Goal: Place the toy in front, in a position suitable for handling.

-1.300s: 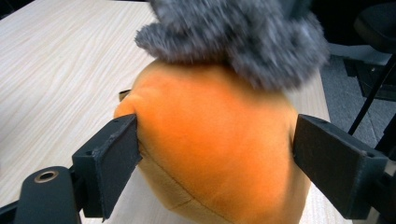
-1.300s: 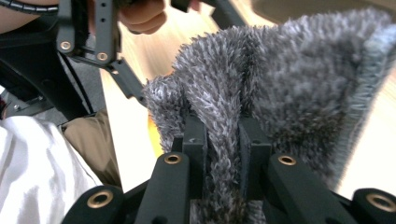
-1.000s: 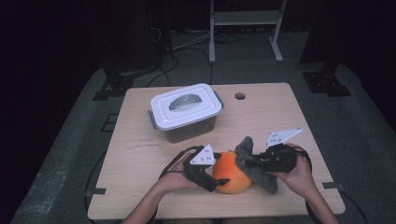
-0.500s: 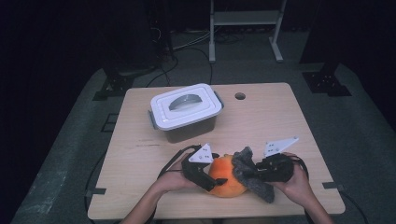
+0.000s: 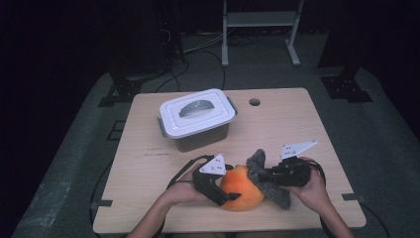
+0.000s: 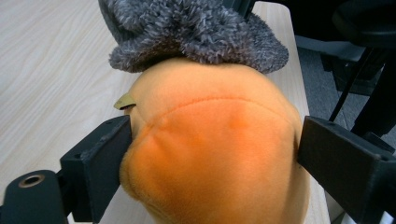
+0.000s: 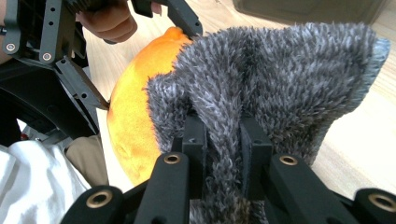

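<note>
Left gripper point(image 6: 210, 154) clamped wide around orange plush point(image 5: 241, 187) at table's point(image 5: 297, 124) near edge, jaws just eased wider; right gripper point(image 7: 223, 140) pinched shut on grey fuzzy cloth point(image 7: 280, 79) draped against plush. Risk: soft plush squirting out of a loosening left grip. Also likely: cloth slipping free if tugged hard.

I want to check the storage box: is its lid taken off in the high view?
No, the white lid sits closed on the grey box, behind the orange plush toy on the table.

Dark lab, wooden table point(image 5: 297, 129), floor cables point(image 5: 198, 47), metal stand point(image 5: 260, 20)
</note>
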A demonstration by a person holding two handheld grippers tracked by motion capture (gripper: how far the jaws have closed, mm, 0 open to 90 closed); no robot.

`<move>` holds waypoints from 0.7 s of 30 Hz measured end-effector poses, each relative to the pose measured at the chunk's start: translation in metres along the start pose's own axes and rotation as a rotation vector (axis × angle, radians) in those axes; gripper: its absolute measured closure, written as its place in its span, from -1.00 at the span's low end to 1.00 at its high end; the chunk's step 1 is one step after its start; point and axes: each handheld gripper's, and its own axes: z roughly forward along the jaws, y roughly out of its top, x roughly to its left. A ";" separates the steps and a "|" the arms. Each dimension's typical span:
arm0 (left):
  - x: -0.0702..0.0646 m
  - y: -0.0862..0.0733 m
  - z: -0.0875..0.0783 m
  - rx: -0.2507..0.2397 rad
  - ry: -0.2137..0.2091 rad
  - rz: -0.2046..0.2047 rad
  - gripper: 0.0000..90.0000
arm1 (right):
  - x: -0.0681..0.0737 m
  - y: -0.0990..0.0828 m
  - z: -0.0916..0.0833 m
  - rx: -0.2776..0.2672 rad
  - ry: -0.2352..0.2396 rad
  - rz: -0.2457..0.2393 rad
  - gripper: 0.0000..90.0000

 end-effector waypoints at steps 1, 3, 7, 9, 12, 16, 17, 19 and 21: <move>0.000 0.000 0.001 0.002 0.005 0.000 -0.78 | 0.001 -0.001 0.000 0.003 -0.001 0.001 0.67; 0.001 0.000 0.001 0.007 0.008 -0.008 -0.77 | 0.003 -0.003 0.000 0.006 0.001 0.000 0.67; 0.004 -0.003 0.002 0.021 0.000 -0.038 -0.79 | 0.013 -0.009 0.000 0.010 0.005 -0.005 0.67; 0.006 -0.005 0.002 0.029 -0.009 -0.055 -0.80 | 0.018 -0.012 0.000 0.014 0.008 -0.010 0.67; 0.008 -0.008 0.003 0.043 -0.031 -0.071 -0.88 | 0.026 -0.014 -0.001 0.023 0.010 -0.012 0.67; 0.004 -0.006 0.003 0.034 -0.043 -0.063 -0.88 | 0.028 -0.015 -0.001 0.024 0.014 -0.014 0.67; 0.002 -0.005 0.002 0.034 -0.054 -0.047 -0.83 | 0.028 -0.015 0.000 0.028 0.017 -0.013 0.67; 0.001 -0.004 0.002 0.035 -0.056 -0.026 -0.75 | 0.030 -0.011 -0.002 0.052 0.016 -0.031 0.67; 0.002 -0.005 0.000 0.033 -0.055 -0.023 -0.71 | 0.032 -0.004 -0.006 0.055 0.003 -0.051 0.68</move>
